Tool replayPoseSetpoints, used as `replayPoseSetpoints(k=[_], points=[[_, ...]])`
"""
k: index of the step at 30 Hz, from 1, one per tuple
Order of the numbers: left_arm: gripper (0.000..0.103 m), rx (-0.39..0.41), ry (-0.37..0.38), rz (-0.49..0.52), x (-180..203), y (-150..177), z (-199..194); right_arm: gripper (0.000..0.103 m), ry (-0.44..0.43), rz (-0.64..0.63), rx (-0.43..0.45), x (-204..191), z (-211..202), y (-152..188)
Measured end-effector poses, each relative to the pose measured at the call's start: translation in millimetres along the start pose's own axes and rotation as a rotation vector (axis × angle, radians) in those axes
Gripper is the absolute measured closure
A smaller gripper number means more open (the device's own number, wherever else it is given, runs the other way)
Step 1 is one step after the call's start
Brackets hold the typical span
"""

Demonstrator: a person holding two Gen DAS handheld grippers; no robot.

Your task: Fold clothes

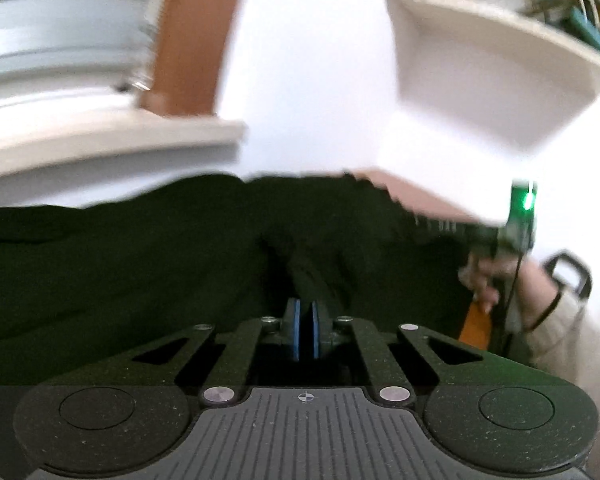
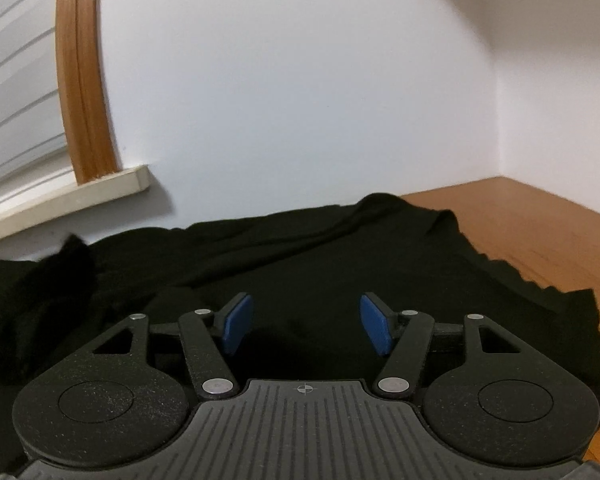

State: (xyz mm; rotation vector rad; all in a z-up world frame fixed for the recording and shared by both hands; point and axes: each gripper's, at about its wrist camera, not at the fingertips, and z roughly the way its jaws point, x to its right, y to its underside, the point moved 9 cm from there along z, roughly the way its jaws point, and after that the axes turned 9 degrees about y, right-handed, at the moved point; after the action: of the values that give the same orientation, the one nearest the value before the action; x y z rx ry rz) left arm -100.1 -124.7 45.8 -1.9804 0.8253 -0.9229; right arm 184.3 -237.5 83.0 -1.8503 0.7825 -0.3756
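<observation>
A black garment (image 1: 140, 272) lies spread and rumpled over a wooden tabletop (image 2: 540, 236). My left gripper (image 1: 306, 320) has its blue pads nearly together, shut on a raised fold of the black cloth that runs up and away from the tips. In the right wrist view the same garment (image 2: 320, 256) fills the lower half, with its wavy edge at the right. My right gripper (image 2: 306, 322) hovers low over the cloth, open, with nothing between its blue pads (image 2: 238, 322). The left wrist view is blurred.
A white wall stands just behind the table, with a cream window sill (image 2: 80, 196) and a wooden window frame (image 2: 84, 100) at the left. A white shelf (image 1: 480, 60) hangs at the upper right. A person's hand (image 1: 496, 280) and pale sleeve show at the right.
</observation>
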Motion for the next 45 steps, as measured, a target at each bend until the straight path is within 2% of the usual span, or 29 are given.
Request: replayPoseSetpoints(k=[3,7,9,12,13,14,16,19,22,24,28,30,34,35,37,38,42,45], points=[[0.097,0.049,-0.043,-0.008,-10.6,-18.5,-59.1,0.042,0.005,0.004,0.007,0.6,-0.8,-0.8],[0.097,0.069,-0.165,-0.028,-48.8,-35.2,-125.1,0.042,0.011,0.024,0.016,3.3,-2.6,-1.4],[0.097,0.051,-0.229,-0.059,-76.5,-34.7,-140.3,0.042,0.013,0.023,0.014,3.0,-2.4,-1.3],[0.096,-0.012,-0.331,-0.097,-115.4,-20.2,-140.1,0.042,0.014,0.017,0.009,1.8,-1.8,-0.9],[0.092,-0.030,-0.357,-0.110,-125.5,-14.3,-137.0,0.042,0.015,0.016,0.008,1.6,-1.8,-0.8],[0.083,-0.039,-0.382,-0.124,-134.3,-7.8,-134.6,0.042,0.018,0.016,0.007,1.5,-1.7,-0.8],[0.078,-0.027,-0.424,-0.132,-142.2,-1.1,-130.0,0.042,0.020,0.016,0.006,1.7,-1.9,-1.0],[0.078,-0.008,-0.409,-0.107,-135.3,0.4,-125.5,0.042,0.021,0.014,0.003,1.0,-1.6,-1.4],[0.078,-0.016,-0.346,-0.061,-110.7,-4.8,-97.6,0.042,0.024,0.010,0.000,0.0,-1.4,-1.7],[0.062,-0.023,-0.302,-0.031,-93.7,-8.2,-78.2,0.042,0.026,0.010,0.000,-0.3,-1.7,-2.0],[0.054,-0.053,-0.216,0.027,-61.9,-12.4,-28.7,0.042,0.022,0.015,0.002,0.7,-2.2,-2.0],[0.047,-0.073,-0.173,0.051,-51.9,-11.6,0.2,0.042,0.019,0.017,0.003,1.0,-2.4,-1.9],[0.047,-0.128,-0.100,0.070,-37.2,-6.9,49.9,0.042,0.012,0.020,0.006,1.3,-2.8,-1.8],[0.048,-0.140,-0.091,0.081,-32.5,-4.3,57.3,0.042,0.010,0.022,0.006,1.6,-2.9,-1.9],[0.068,-0.145,-0.098,0.120,-25.4,-2.4,65.3,0.042,0.010,0.026,0.008,2.1,-3.5,-2.1],[0.099,-0.132,-0.109,0.136,-23.9,-4.4,65.6,0.042,0.009,0.028,0.008,2.2,-3.6,-2.3],[0.101,-0.006,-0.143,0.126,-24.0,-24.6,40.3,0.041,0.002,0.029,0.009,2.1,-3.5,-2.9],[0.101,0.049,-0.156,0.118,-25.0,-36.9,15.4,0.039,-0.013,0.027,0.022,1.1,-6.0,-4.3]])
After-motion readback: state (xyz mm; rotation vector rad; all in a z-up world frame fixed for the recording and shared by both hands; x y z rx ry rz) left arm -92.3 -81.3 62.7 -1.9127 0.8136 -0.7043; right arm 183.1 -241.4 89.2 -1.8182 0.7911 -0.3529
